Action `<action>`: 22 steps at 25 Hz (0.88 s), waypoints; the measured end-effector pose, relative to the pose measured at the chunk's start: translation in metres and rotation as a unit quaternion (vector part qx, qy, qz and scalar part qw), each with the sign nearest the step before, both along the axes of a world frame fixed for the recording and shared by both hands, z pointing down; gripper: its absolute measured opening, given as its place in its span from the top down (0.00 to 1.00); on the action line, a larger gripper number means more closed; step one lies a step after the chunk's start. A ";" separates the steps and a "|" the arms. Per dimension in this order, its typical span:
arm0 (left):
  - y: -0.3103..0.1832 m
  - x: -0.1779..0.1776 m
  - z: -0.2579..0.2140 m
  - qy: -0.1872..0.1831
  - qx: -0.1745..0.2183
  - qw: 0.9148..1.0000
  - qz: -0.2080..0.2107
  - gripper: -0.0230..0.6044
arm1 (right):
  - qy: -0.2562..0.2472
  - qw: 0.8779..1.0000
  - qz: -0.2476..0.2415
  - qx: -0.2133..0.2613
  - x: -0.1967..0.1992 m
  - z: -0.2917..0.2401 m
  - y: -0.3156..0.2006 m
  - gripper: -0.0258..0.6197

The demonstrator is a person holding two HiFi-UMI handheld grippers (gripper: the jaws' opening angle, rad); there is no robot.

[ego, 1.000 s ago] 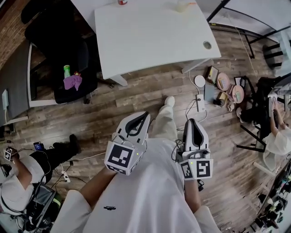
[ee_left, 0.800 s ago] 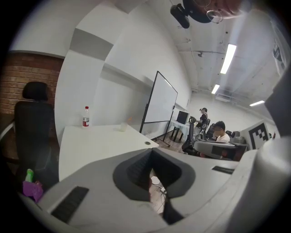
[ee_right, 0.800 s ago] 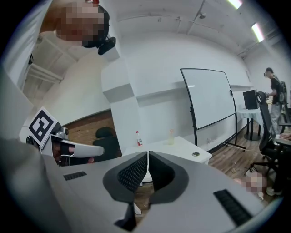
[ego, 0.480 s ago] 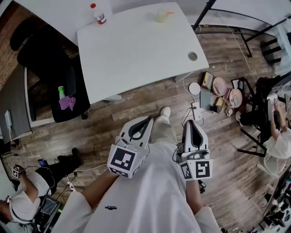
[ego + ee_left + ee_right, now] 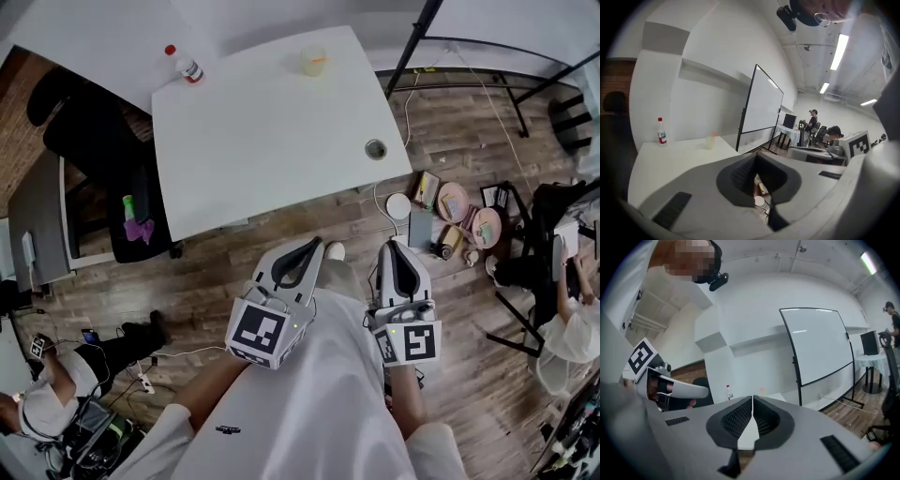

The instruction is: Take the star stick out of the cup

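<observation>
Above the cup (image 5: 709, 142), the star stick (image 5: 714, 133) shows in gripper views, foreshortened overhead.

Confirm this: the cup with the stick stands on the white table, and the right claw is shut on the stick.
Wrong: the right claw is shut on nothing, as the right gripper view shows. The cup with the stick does stand on the white table.

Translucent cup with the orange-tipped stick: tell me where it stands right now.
In the head view, the translucent cup stands near the far edge of the white table, to the right of the red-capped plastic bottle.
</observation>
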State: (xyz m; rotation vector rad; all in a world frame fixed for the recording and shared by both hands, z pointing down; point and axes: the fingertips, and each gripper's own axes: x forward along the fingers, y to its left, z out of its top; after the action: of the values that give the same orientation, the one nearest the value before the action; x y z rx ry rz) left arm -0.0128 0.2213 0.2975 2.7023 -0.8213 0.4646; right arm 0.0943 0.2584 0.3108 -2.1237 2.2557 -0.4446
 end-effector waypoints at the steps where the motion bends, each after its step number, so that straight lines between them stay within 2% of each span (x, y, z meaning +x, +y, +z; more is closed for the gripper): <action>1: -0.002 0.006 0.001 0.000 -0.002 1.000 -0.002 0.96 | -0.002 1.000 0.001 0.002 0.007 0.000 -0.004 0.96; 9: -0.035 0.028 0.012 -0.007 -0.024 0.999 -0.020 0.96 | -0.005 1.000 0.011 0.006 0.034 -0.001 -0.039 0.96; 22: -0.134 0.068 0.011 0.012 -0.022 0.999 0.019 0.96 | 0.011 0.999 0.044 0.016 0.063 -0.014 -0.124 0.96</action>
State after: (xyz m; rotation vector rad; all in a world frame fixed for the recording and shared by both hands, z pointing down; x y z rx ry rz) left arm 0.0551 0.0871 0.3089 2.6816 -0.7449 0.4512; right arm 0.1577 0.1344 0.2964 -2.2134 2.1538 -0.3810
